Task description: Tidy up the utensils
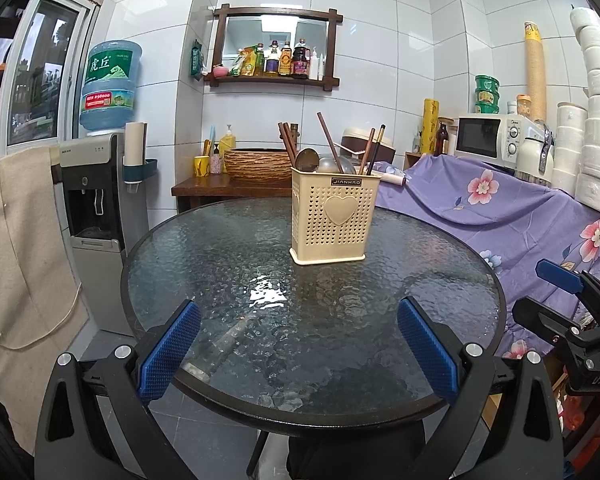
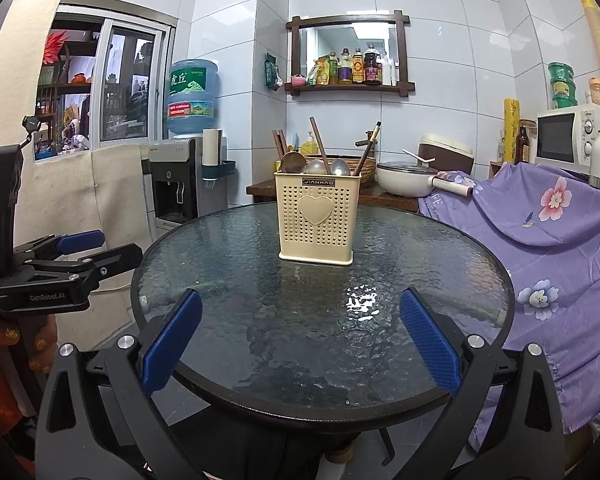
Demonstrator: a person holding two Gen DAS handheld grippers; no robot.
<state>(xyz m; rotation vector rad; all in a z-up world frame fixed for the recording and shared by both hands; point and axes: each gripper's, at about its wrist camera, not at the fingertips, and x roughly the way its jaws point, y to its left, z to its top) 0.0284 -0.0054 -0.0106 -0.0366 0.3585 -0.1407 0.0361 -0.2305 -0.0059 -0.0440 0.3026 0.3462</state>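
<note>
Round glass table (image 1: 204, 280), bare except for one thing: a cream perforated utensil holder (image 1: 334, 216) stood upright on the far half, heart emblem facing the cameras. Inside it: dark chopsticks (image 1: 327, 140) leaning at several angles and metal spoons (image 1: 307, 160) with bowls up, showing just above the rim. No loose utensil was visible on the glass in either view, so the sorting looked either finished or not yet begun; which, I could not tell.

Left claw (image 1: 299, 344) was held low at the near edge of the table, jaws spread wide, nothing between the blue pads (image 1: 168, 352). Right claw (image 2: 300, 340) likewise: wide apart, empty, level with the near rim, aimed at the holder. Both were well short of it. Each showed at the side of the other's view, so they sat side by side.

Judgement: a resting or ready stance, jaws kept wide for a thin handle. Chopsticks lean loosely; pulling one could rattle its neighbours or tip the light holder.
</note>
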